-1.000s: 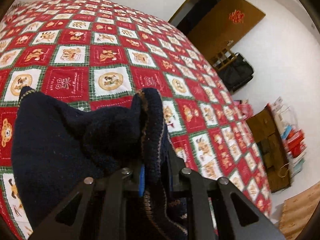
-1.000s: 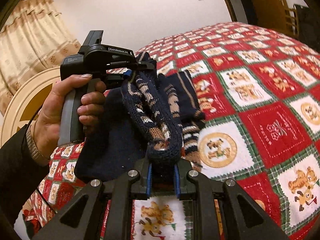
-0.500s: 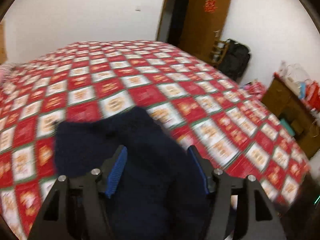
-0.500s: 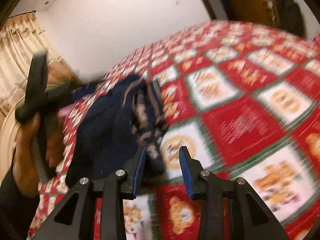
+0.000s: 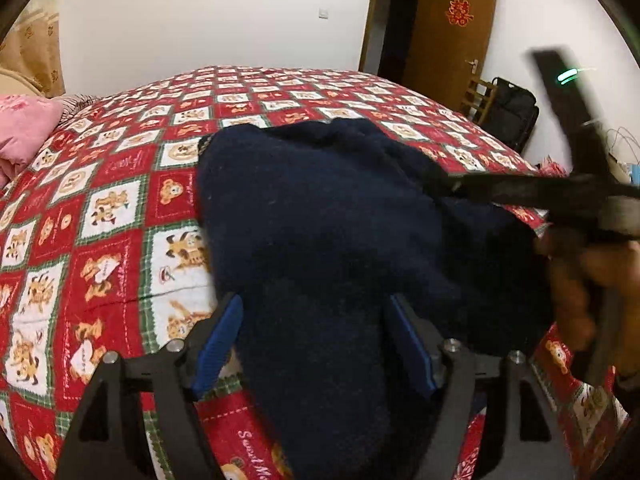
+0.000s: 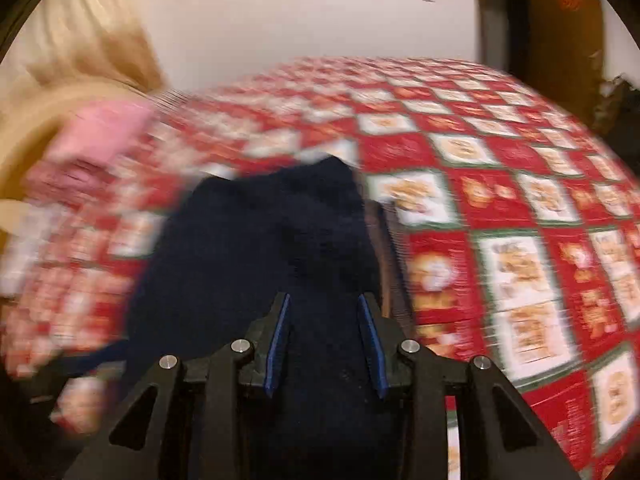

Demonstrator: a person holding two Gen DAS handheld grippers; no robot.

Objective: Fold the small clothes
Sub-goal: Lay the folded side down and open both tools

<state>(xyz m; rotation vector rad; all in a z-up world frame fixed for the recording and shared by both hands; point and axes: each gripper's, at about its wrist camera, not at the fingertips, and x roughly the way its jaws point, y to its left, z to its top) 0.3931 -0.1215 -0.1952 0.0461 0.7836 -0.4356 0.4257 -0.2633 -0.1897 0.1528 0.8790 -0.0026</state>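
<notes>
Left gripper (image 5: pixel 316 344): jaws wide apart, having just been opening. The dark knit (image 5: pixel 320 240) that they pinched a second ago now lies between the pads, loose, not pressed. Right gripper (image 6: pixel 324 344): jaws part-way apart, opened from the clamp of a second ago; the knit (image 6: pixel 264 264) runs between them as well, and whether the pads press it I cannot tell (the right view is smeared by motion).

Just beyond the fingers: the knit lies as one dark mound on the quilt (image 5: pixel 100 208), its patterned band, which hung from both jaws a second ago, out of sight, probably tucked under or inside. Reads as a fold laid down and let go. The mound is lumpy, not flat, so a pat or one more fold may be wanted.

To the right in the left view: the right gripper (image 5: pixel 576 184) again, blurred, in the person's hand (image 5: pixel 580 280), its tip over the knit's far edge.

Further off: a pink pillow (image 5: pixel 24 128) at the bed's left edge, then the white wall and a brown door (image 5: pixel 452 32), open.
</notes>
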